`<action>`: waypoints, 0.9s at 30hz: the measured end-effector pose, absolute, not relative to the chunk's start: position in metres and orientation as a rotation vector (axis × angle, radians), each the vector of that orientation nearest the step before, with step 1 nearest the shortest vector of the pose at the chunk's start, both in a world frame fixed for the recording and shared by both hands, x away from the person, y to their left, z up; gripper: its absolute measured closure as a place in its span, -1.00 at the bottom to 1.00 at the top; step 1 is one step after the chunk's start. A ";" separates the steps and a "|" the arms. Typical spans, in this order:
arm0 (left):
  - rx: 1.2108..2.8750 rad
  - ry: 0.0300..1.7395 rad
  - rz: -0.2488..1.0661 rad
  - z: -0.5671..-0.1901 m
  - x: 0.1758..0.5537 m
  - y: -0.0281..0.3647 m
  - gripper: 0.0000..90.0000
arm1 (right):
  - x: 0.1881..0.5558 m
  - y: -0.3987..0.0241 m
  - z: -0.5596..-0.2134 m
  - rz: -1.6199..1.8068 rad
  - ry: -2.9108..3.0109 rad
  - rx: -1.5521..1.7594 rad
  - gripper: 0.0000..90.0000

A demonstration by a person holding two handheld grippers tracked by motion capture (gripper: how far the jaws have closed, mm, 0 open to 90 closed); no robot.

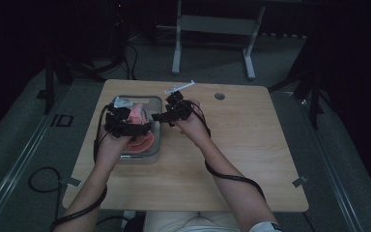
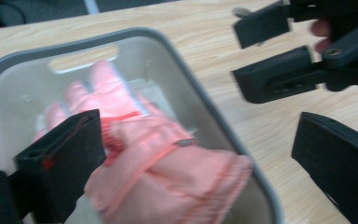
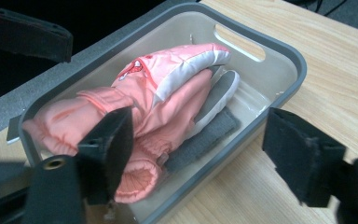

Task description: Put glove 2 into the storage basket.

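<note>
A grey plastic tub [image 1: 157, 146] stands on the left part of the wooden table, with a pair of pink padded gloves [image 1: 138, 116] lying in it. In the right gripper view the gloves [image 3: 168, 84] are stacked, white and grey palm fabric showing, inside the tub [image 3: 289, 51]. My left gripper [image 1: 134, 126] hovers over the tub with its jaws wide apart. In its own view my left gripper [image 2: 200, 135] is open above a glove [image 2: 158, 154], the pads clear of it. My right gripper [image 1: 160, 116] hangs at the tub's right rim. In its own view my right gripper [image 3: 205, 135] is open and holds nothing.
The table [image 1: 241, 145] stretches bare to the right of the tub, with a round cable hole [image 1: 219, 95] near its far edge. A white table frame [image 1: 212, 29] stands on the floor behind. Cables trail from both forearms off the near edge.
</note>
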State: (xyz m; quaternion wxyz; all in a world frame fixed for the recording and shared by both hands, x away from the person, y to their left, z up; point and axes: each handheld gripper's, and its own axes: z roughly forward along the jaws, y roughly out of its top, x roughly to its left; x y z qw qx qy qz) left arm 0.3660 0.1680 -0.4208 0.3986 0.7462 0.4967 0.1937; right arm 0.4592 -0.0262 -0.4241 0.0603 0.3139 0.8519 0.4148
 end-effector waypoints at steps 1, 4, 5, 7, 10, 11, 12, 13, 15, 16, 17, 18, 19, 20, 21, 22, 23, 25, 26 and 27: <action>1.898 1.249 0.514 -0.420 0.364 0.165 -0.96 | 0.458 -0.029 -0.424 1.271 2.575 0.937 -0.55; 1.910 1.228 0.531 -0.420 0.359 0.158 -0.96 | 0.456 -0.034 -0.425 1.269 2.560 0.941 -0.57; 1.907 1.223 0.533 -0.420 0.357 0.156 -0.96 | 0.456 -0.037 -0.426 1.267 2.560 0.936 -0.59; 1.901 1.205 0.509 -0.419 0.354 0.152 -0.96 | 0.453 -0.041 -0.428 1.266 2.548 0.938 -0.60; 1.914 1.177 0.550 -0.417 0.349 0.145 -0.96 | 0.450 -0.049 -0.431 1.257 2.543 0.927 -0.64; 1.914 1.165 0.562 -0.416 0.347 0.144 -0.96 | 0.449 -0.053 -0.434 1.246 2.537 0.931 -0.65; 1.911 1.156 0.563 -0.415 0.345 0.142 -0.96 | 0.449 -0.053 -0.434 1.246 2.537 0.931 -0.65; 1.909 1.140 0.573 -0.414 0.342 0.140 -0.96 | 0.449 -0.055 -0.435 1.240 2.532 0.934 -0.65; 1.913 1.121 0.580 -0.412 0.339 0.136 -0.96 | 0.448 -0.059 -0.438 1.237 2.531 0.935 -0.65; 1.913 1.121 0.580 -0.412 0.339 0.136 -0.96 | 0.448 -0.059 -0.438 1.237 2.531 0.935 -0.65; 1.913 1.086 0.566 -0.411 0.333 0.130 -0.96 | 0.447 -0.061 -0.439 1.237 2.532 0.936 -0.65; 1.916 1.082 0.561 -0.412 0.332 0.127 -0.96 | 0.446 -0.065 -0.443 1.226 2.534 0.939 -0.66; 1.920 1.067 0.548 -0.412 0.330 0.124 -0.96 | 0.446 -0.067 -0.444 1.224 2.534 0.945 -0.67; 1.922 1.062 0.541 -0.413 0.329 0.122 -0.96 | 0.446 -0.069 -0.446 1.221 2.531 0.953 -0.67; 1.926 1.054 0.537 -0.414 0.327 0.119 -0.96 | 0.445 -0.071 -0.446 1.220 2.528 0.958 -0.67; 1.934 1.039 0.532 -0.416 0.325 0.116 -0.96 | 0.445 -0.073 -0.447 1.220 2.526 0.958 -0.67; 1.939 1.035 0.529 -0.417 0.324 0.113 -0.96 | 0.445 -0.075 -0.448 1.220 2.526 0.961 -0.67; 1.960 1.009 0.541 -0.421 0.320 0.105 -0.96 | 0.444 -0.078 -0.450 1.212 2.526 0.959 -0.67; 1.979 1.002 0.552 -0.423 0.318 0.101 -0.96 | 0.444 -0.080 -0.451 1.209 2.526 0.962 -0.67; 2.002 0.993 0.566 -0.425 0.317 0.097 -0.96 | 0.444 -0.082 -0.452 1.205 2.529 0.964 -0.67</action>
